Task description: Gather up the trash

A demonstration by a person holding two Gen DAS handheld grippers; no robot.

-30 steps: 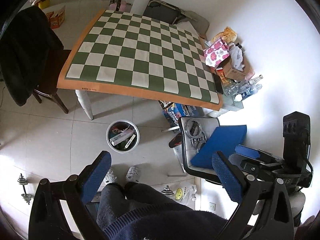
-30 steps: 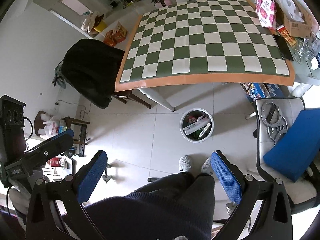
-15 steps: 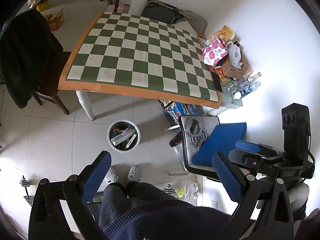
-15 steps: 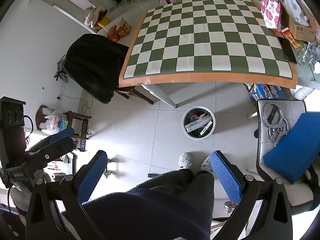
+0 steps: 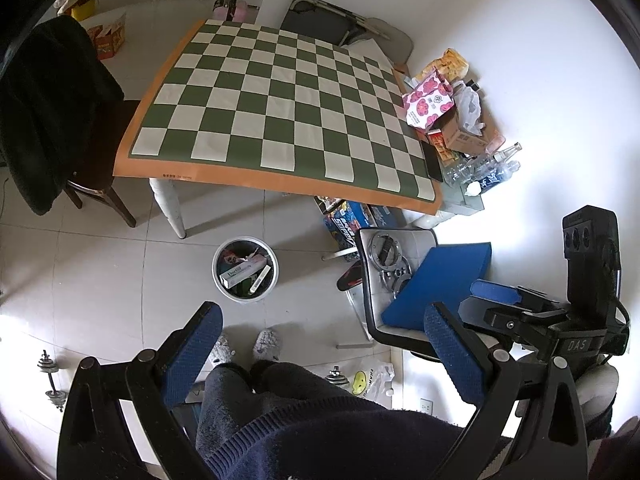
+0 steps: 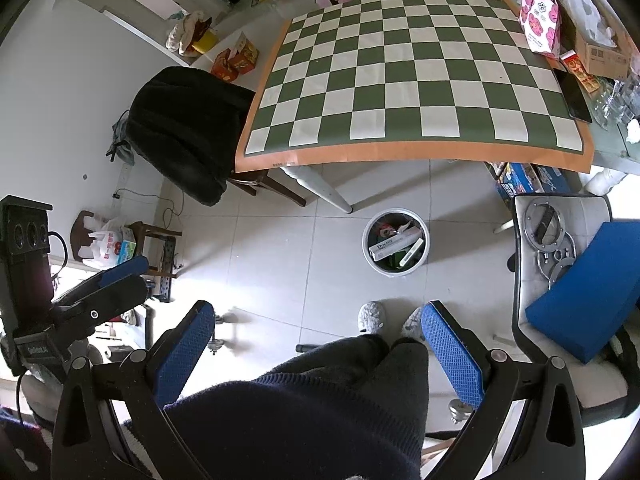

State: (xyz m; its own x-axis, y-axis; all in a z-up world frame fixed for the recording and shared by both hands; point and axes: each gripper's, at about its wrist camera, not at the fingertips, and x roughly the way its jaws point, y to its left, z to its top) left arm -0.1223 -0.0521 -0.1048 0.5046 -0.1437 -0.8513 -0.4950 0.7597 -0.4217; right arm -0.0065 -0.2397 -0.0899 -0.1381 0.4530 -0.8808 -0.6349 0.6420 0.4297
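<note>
While beyond spread fingers (image 5: 452,356), bin (image 5: 245,269).

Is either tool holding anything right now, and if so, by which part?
Nothing is held. The left tool and right tool are both open and empty, high above the round white trash bin.

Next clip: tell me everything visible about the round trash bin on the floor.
The trash bin is a small round pail with a pale, whitish-grey wall and rim, probably plastic, and no lid. It stands upright on the tiled floor, just in front of the white table leg without touching it, beyond the person's slippers. It holds trash to near the rim: a long white carton printed with dark lettering lies slantwise on top, a narrower white box beside it, coloured wrappers beneath. Neither gripper touches it.
</note>
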